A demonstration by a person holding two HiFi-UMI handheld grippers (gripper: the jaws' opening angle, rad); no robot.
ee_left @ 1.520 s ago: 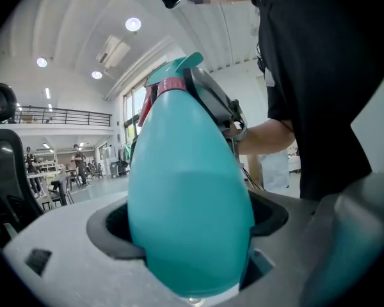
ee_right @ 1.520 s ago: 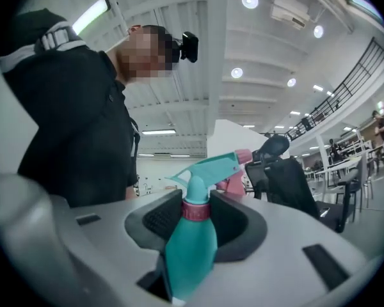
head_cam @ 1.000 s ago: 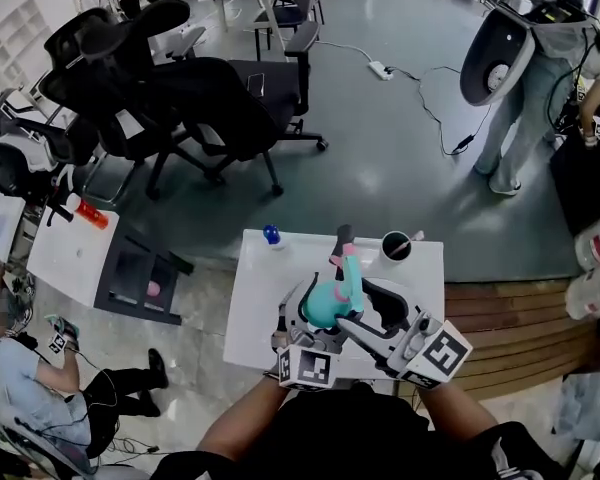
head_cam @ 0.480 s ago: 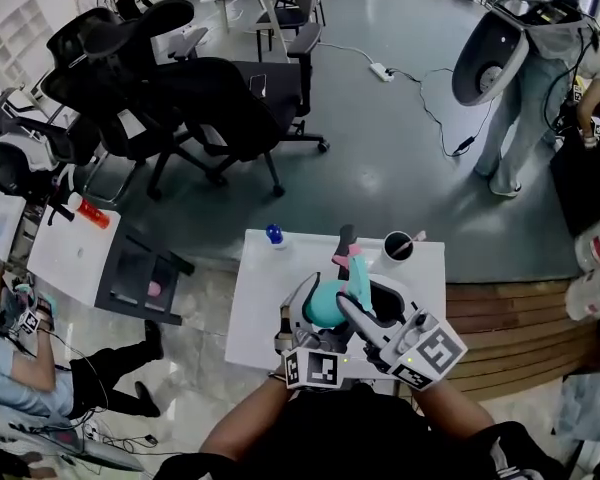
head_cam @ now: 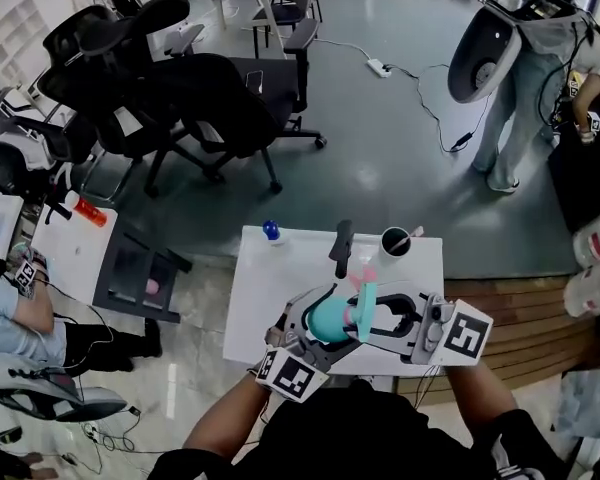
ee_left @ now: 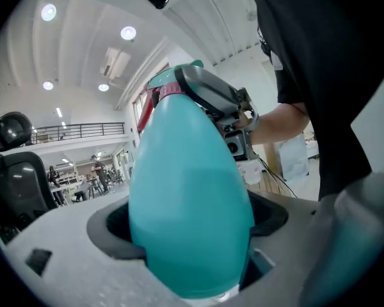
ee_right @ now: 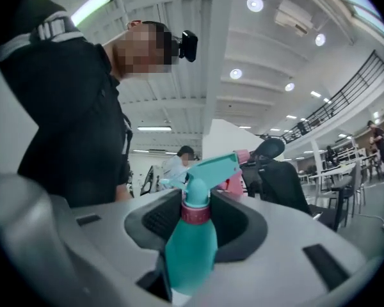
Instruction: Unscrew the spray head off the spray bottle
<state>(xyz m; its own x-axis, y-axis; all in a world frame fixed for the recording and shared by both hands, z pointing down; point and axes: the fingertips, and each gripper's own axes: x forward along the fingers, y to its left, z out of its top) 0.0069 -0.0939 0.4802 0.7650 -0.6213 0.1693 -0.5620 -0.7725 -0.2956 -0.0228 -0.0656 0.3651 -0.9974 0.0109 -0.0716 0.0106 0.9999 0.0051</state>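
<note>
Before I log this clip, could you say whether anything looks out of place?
Nothing stands out. The spray bottle is tipped because the left gripper and right gripper hold it above the table; its spray head is on, and no spill shows.

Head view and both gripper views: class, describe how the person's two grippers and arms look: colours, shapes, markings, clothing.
Both the left gripper and right gripper are light grey moulded shells with curved jaws lined by dark pads. Each carries a white cube printed with black square markers. The person wears a black short-sleeved top.
</note>
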